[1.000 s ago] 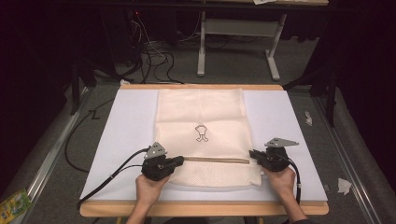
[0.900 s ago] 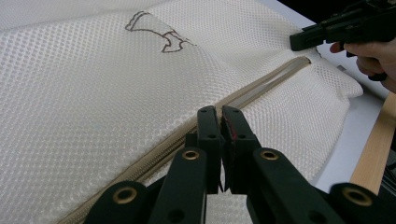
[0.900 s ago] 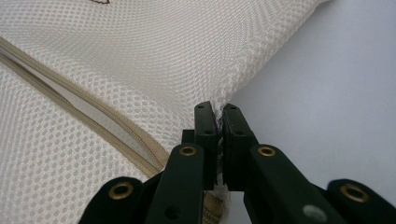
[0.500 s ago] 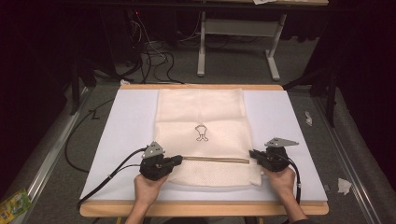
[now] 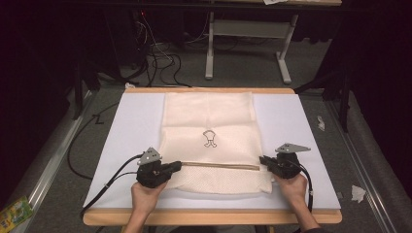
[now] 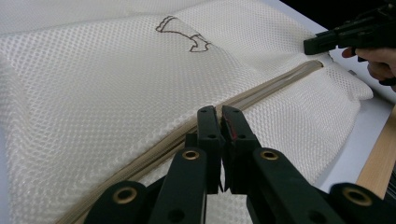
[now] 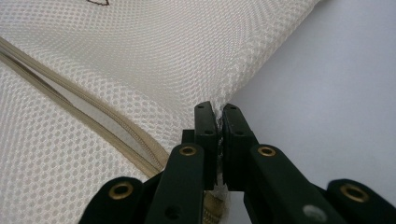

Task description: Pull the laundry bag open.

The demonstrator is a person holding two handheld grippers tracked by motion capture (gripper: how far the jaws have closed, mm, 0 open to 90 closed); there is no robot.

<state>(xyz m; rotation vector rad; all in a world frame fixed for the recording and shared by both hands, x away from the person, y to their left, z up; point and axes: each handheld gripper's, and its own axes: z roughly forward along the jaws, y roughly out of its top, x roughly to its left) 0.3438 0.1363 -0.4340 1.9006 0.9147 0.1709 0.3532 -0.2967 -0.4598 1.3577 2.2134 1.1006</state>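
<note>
A cream mesh bag (image 5: 210,138) lay flat on the white worktop (image 5: 121,131), its zipper (image 5: 218,166) running across near the front edge. The left gripper (image 5: 174,167) had its jaws pinched on the zipper's left end; the right gripper (image 5: 265,161) clamped the bag's right edge at the zipper's other end.

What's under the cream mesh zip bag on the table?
The cream mesh zip bag lies flat on a white sheet that covers the wooden table. The sheet shows around the bag; whatever lies directly beneath or inside the bag is covered by the mesh.
</note>
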